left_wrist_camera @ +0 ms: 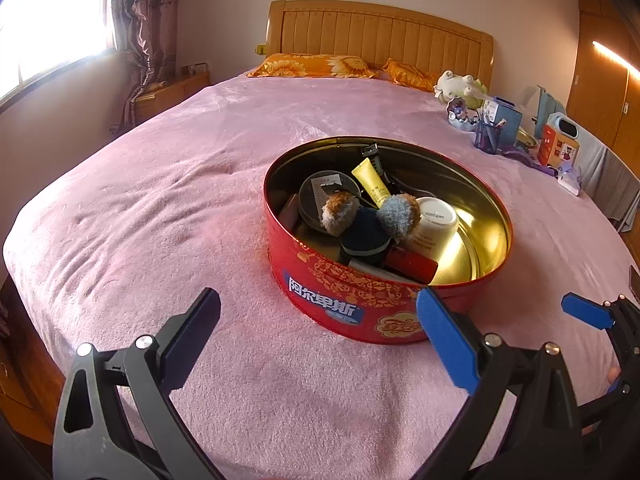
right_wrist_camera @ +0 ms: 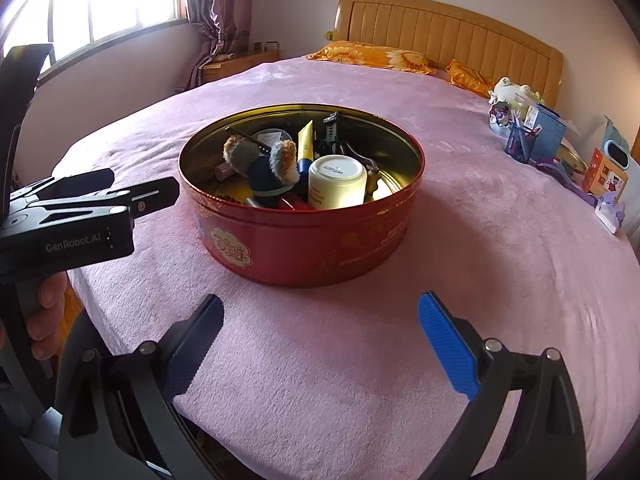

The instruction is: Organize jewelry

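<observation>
Pink bedspread (left_wrist_camera: 200, 208) fills both views, and the clutter at its far right edge (right_wrist_camera: 560, 152) is too small to make out. Your red round tin (right_wrist_camera: 304, 236) sits open mid-bed, packed with a white jar (right_wrist_camera: 338, 188), yellow tube (left_wrist_camera: 372, 186) and pom-pom item (left_wrist_camera: 364, 216); no jewelry is identifiable in the pile. Left gripper (left_wrist_camera: 320, 340) and right gripper (right_wrist_camera: 320, 344) hover just short of the tin, jaws wide, holding nothing.

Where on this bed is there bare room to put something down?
The pink plush blanket is bare between the open right gripper and the round red metal tin, and from the tin to the orange pillows. Inside the tin only the gold floor is free. The cluttered far right bed edge is crowded.
</observation>
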`<state>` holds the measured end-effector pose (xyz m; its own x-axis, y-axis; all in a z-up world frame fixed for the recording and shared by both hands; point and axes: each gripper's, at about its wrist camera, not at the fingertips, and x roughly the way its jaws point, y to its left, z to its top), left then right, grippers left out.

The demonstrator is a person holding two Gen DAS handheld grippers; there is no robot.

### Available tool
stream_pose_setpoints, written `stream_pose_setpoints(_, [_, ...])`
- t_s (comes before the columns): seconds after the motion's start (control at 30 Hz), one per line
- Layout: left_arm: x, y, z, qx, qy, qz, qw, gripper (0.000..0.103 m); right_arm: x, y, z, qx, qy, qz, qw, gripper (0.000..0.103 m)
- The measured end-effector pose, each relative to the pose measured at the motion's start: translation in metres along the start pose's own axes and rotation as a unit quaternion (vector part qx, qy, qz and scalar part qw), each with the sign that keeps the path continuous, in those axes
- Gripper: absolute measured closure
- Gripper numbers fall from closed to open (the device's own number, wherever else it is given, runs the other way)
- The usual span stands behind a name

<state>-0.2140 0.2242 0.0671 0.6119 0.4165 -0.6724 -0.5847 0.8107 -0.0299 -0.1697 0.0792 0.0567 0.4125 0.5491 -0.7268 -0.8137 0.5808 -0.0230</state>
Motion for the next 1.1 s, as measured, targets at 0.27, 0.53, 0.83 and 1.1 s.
stream_pose_setpoints(0.27, [-0.006,-0.012,-0.002,0.032,-0.017,0.003,0.9993,0.007,0.001,0.001,-0.002,0.001,0.001,-0.001,1.000,0.004])
stream_pose_setpoints(0.53, [-0.012,-0.022,-0.004,0.057,-0.032,0.015,0.9977,0.007,0.001,0.000,-0.002,0.001,0.002,-0.001,1.000,0.004])
stream_pose_setpoints(0.83, [-0.021,-0.035,-0.008,0.101,-0.069,0.062,0.9906,0.007,0.001,-0.002,-0.006,0.004,0.004,-0.003,1.000,0.004])
stream_pose_setpoints(1.1, [-0.032,-0.049,-0.011,0.135,-0.092,0.052,0.9852,0.007,-0.001,-0.010,-0.007,0.011,0.002,-0.012,1.000,0.004])
